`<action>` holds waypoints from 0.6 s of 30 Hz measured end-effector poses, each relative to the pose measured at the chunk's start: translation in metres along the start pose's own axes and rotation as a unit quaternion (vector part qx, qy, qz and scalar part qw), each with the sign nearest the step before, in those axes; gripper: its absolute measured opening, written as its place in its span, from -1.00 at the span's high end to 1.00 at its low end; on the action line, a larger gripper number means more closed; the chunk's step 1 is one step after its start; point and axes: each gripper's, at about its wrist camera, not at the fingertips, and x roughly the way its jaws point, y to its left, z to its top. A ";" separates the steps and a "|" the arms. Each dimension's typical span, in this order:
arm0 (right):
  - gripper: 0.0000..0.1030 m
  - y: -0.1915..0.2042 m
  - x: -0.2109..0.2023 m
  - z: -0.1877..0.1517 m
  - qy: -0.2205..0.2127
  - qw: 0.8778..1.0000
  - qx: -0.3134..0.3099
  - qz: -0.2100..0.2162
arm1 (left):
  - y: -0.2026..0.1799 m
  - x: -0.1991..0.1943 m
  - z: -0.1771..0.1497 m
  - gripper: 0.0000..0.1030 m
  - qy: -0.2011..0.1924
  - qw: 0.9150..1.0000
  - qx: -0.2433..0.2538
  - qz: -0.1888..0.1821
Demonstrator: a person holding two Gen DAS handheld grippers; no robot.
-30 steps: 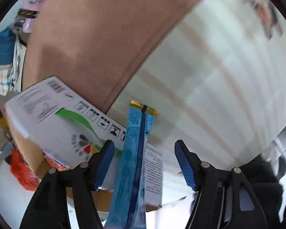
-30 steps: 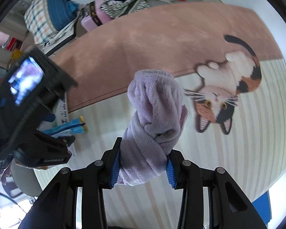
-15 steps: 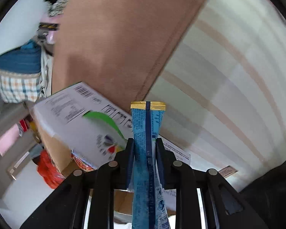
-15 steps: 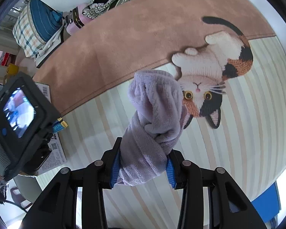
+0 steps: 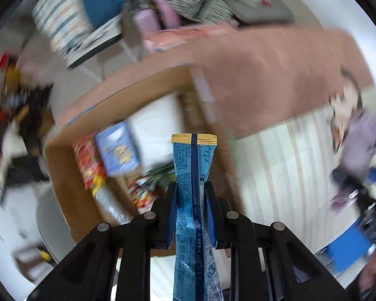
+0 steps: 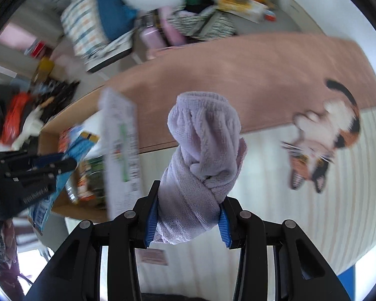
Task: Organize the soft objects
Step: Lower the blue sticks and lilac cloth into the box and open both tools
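Note:
My left gripper [image 5: 191,188] is shut on a long blue snack packet [image 5: 193,175] with a gold end seal, held above an open cardboard box [image 5: 62,150] that contains snack bags. My right gripper [image 6: 188,195] is shut on a rolled lilac towel [image 6: 203,145] that stands up between its blue pads. In the right wrist view the left gripper [image 6: 62,165] with the blue packet [image 6: 45,200] is at the left, over the same box [image 6: 47,140]. The lilac towel [image 5: 358,145] shows blurred at the right edge of the left wrist view.
A pink and cream striped rug [image 6: 238,75] with a calico cat picture [image 6: 328,135] covers the floor. The box's white flap [image 6: 120,150] stands upright. Bags, clothes and a checked bundle [image 6: 87,30] are piled at the back. A blue item [image 5: 346,248] lies at lower right.
The left gripper's jaws closed on the blue packet and lifted it off the box flap, swinging over the open box. The right gripper rose a little, still gripping the towel.

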 end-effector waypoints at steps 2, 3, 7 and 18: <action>0.18 0.039 0.007 0.001 0.007 1.000 -0.029 0.001 | 0.034 -0.006 -0.017 0.65 -0.016 0.999 -0.048 -0.007; 0.18 0.056 0.012 0.000 0.010 0.999 -0.042 0.003 | 0.054 -0.008 -0.025 0.65 -0.024 0.997 -0.069 -0.007; 0.18 0.127 0.037 -0.004 0.025 0.995 -0.094 -0.018 | 0.116 0.002 -0.056 0.65 -0.026 0.990 -0.135 -0.010; 0.18 0.201 0.123 -0.010 0.081 0.984 -0.132 -0.089 | 0.194 0.084 -0.086 0.65 0.011 0.979 -0.204 0.000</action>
